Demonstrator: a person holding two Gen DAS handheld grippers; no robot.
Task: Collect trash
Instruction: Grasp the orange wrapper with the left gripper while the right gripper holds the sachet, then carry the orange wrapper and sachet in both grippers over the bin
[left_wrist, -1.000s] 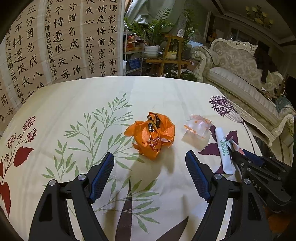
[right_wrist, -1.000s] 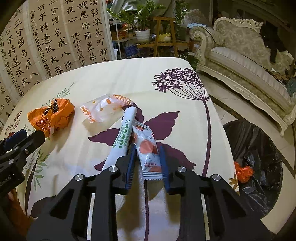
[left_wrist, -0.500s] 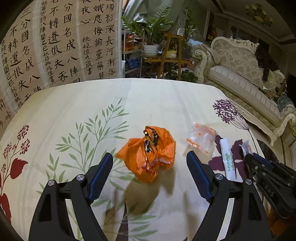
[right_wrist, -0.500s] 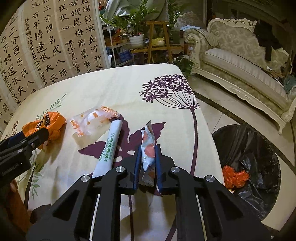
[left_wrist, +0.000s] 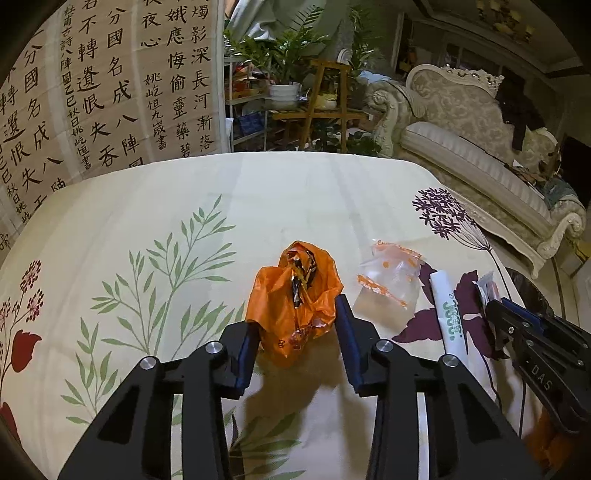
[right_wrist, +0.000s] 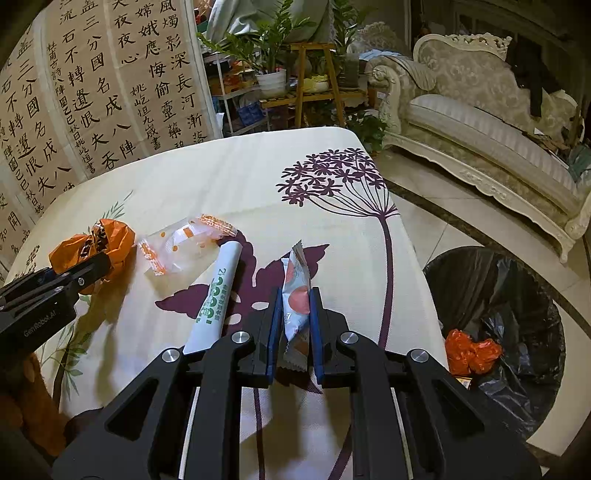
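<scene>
My left tongs (left_wrist: 297, 334) are closing on the crumpled orange plastic bag (left_wrist: 295, 295) at the centre of the left wrist view; the blue pads flank its lower half and press its sides. My right tongs (right_wrist: 293, 314) are shut narrow on the white snack packet with the pink spot (right_wrist: 295, 299), held upright by its middle so it hangs clear of the flower-printed cream table (right_wrist: 229, 184). I grip both low and centred, I judge, so neither slips on the way to the black-lined bin (right_wrist: 495, 295) at the right edge of the right wrist view. Between the tongs lie the clear wrapper with orange print (right_wrist: 184, 243) and the white rolled tube with green lettering (right_wrist: 216, 295), both still on the table.
</scene>
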